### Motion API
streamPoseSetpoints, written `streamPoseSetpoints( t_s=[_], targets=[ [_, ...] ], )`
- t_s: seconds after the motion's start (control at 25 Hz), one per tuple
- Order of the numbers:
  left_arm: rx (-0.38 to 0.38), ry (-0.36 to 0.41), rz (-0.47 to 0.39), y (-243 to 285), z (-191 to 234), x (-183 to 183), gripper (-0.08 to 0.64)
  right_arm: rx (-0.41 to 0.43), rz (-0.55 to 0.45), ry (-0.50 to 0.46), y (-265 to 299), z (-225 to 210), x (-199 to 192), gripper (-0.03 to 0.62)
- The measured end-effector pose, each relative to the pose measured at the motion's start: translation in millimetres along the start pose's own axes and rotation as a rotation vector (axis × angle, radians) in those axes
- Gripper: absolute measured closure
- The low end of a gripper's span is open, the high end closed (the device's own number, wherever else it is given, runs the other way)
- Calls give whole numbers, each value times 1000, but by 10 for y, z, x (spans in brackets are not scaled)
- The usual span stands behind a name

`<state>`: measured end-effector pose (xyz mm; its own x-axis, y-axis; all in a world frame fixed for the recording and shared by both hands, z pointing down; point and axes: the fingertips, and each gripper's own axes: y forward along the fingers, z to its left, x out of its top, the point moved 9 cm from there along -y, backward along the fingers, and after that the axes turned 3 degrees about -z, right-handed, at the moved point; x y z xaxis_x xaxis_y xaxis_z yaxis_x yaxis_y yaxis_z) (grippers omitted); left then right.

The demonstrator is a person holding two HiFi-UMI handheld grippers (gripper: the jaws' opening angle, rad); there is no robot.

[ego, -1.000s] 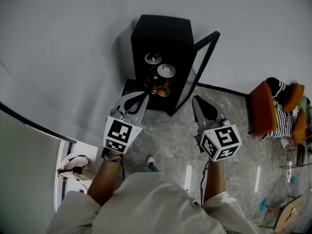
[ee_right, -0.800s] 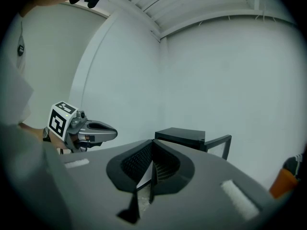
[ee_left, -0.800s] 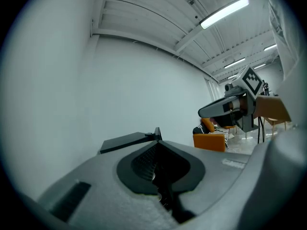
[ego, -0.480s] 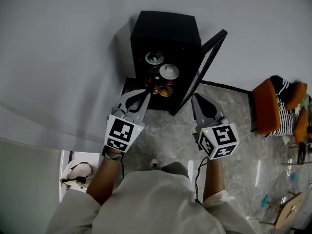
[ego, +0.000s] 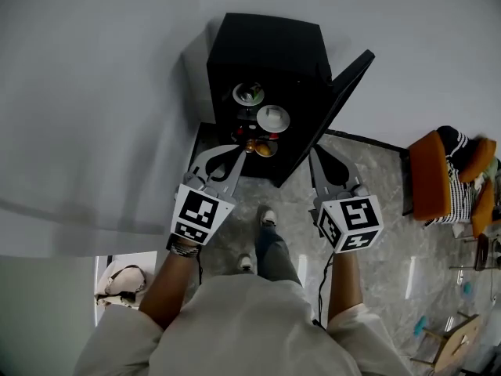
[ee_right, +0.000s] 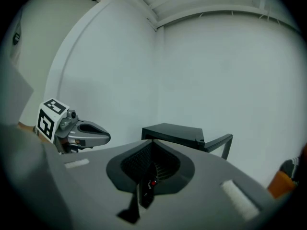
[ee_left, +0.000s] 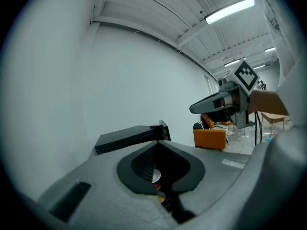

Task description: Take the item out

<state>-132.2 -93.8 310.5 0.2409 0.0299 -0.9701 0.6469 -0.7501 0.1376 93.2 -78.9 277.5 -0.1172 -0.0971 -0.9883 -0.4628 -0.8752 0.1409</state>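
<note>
The items point(ego: 258, 120) sit on the shelves of a black cabinet point(ego: 266, 41) that stands on the floor point(ego: 383, 241) against a pale wall point(ego: 102, 92). A shiny cup point(ego: 247, 93) is on the top shelf, a white bowl point(ego: 273, 118) on the shelf below it, and small red and orange pieces point(ego: 264, 148) lowest, too small to name. All of them are inside and untouched. The cabinet's glass door point(ego: 340, 92) is swung wide to the right, so the shelf fronts are clear. The door's edge stands just beyond the right claw point(ego: 315, 152), while the wall closes off the left side and the back. The left claw point(ego: 235, 150) hangs just short of the lowest shelf, clenched tip to tip with nothing in it; through the hollow between its jaws its own view catches the bowl and the coloured pieces. The right claw is likewise clenched and empty, pointing at the cabinet's lower right by the door. Well apart to the right is an orange chair point(ego: 427, 175) with striped cloth on it. Compared with a second ago, the cabinet lies higher in the head view and the door looks more edge-on. Both claws are nearer the shelves, and the person's shoe point(ego: 266, 215) has stepped forward between them.
</note>
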Motion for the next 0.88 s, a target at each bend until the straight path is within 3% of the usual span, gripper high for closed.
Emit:
streamPoseSetpoints(
  t_s=[0.24, 0.48, 0.68, 0.88],
  targets=[
    [11, -3, 39, 300, 212, -185, 555, -15, -13, 44, 462, -202, -118, 586],
    [8, -19, 59, 652, 401, -301, 555, -48, 30, 4, 956, -387, -379, 586],
    [3, -29, 42, 950, 513, -448, 555, -39, 33, 79, 1335, -544, -671, 586],
    [-2, -38, 7, 1223, 570, -582, 555, -46, 3, 215, 1622, -695, -946, 586]
  ],
)
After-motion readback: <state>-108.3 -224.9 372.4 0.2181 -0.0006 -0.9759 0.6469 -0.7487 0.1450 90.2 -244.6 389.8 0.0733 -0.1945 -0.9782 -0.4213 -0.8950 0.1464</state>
